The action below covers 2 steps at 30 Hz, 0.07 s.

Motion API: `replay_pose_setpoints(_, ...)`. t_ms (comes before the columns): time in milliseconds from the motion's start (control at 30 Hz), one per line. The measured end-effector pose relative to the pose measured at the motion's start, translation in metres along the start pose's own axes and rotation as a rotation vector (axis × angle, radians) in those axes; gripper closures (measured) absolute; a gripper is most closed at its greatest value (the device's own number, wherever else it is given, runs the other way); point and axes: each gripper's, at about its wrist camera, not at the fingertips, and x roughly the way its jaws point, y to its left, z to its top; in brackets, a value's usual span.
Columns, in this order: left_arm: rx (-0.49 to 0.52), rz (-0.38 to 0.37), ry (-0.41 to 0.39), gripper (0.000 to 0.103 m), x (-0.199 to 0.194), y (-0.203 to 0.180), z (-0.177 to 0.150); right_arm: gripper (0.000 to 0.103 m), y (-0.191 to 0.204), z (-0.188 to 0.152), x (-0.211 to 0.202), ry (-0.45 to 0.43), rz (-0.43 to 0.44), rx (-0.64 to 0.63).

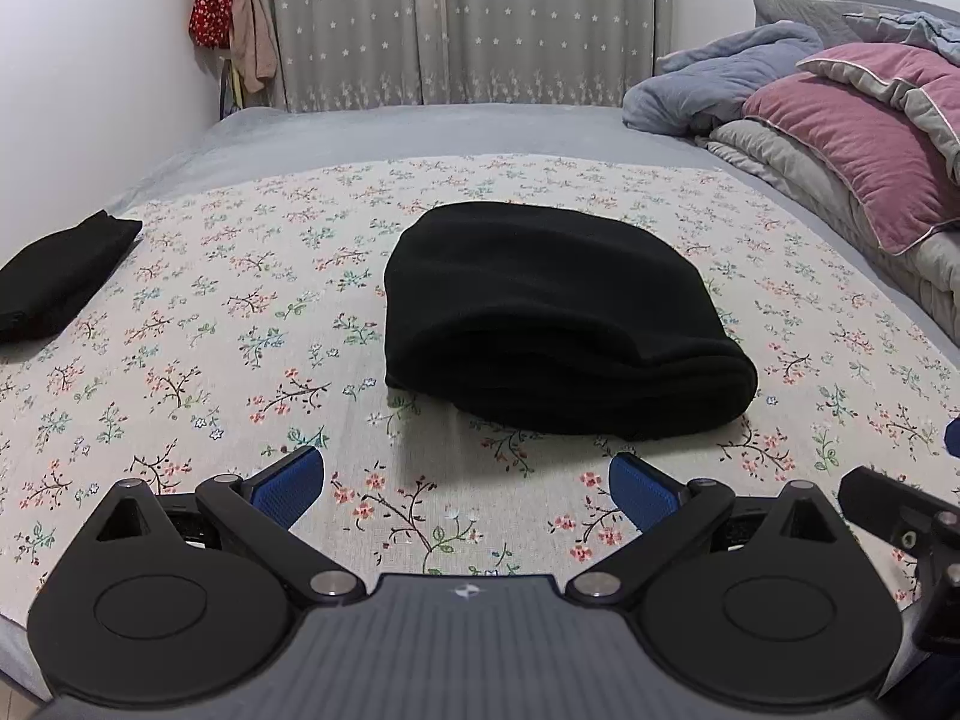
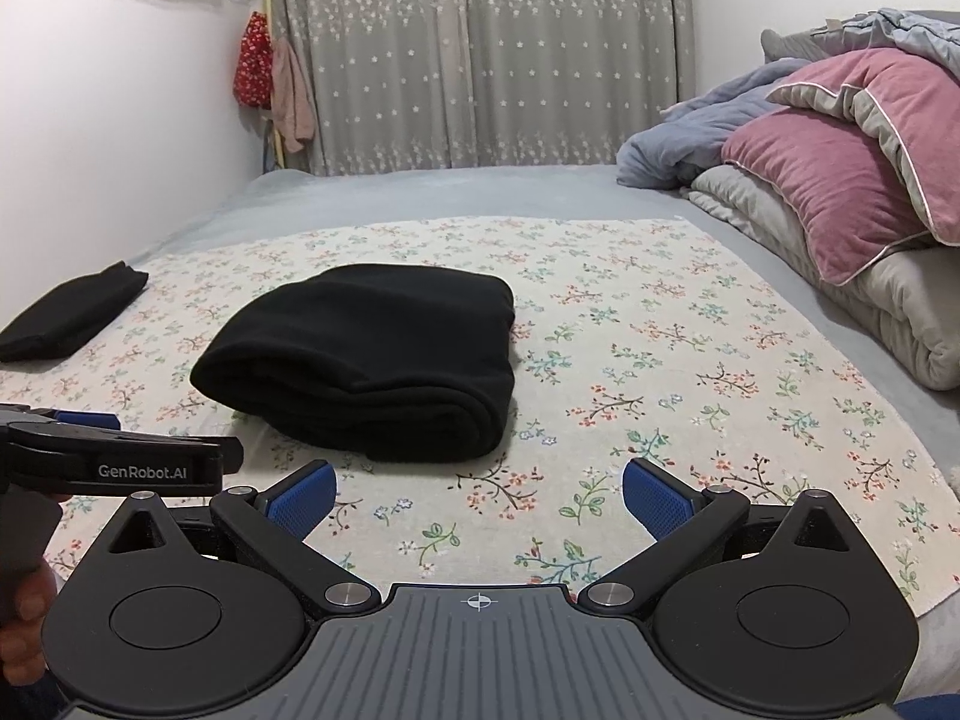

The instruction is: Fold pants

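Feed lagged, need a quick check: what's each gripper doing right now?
Left gripper: open, holding nothing, short of the folded black pants.
Right gripper: open, holding nothing, above the flowered cloth.

Pants point(image 1: 558, 324) on cloth point(image 1: 240, 360), mid-bed

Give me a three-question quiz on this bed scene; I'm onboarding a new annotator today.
1. True or false: the right gripper is clamped on the folded black pants.
2. What lies at the left edge of the floral cloth? A) a second folded black garment B) a towel C) a book
3. Fill in: the left gripper is ____.

Key: 1 false; 2 A; 3 open
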Motion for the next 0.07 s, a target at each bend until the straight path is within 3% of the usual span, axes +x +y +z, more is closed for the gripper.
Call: replay_pose_setpoints(67,-0.001,0.0,0.001,0.0,0.0001,-0.0001,0.0002,0.001,0.0006,-0.0007,0.0005,0.001,0.002,-0.003)
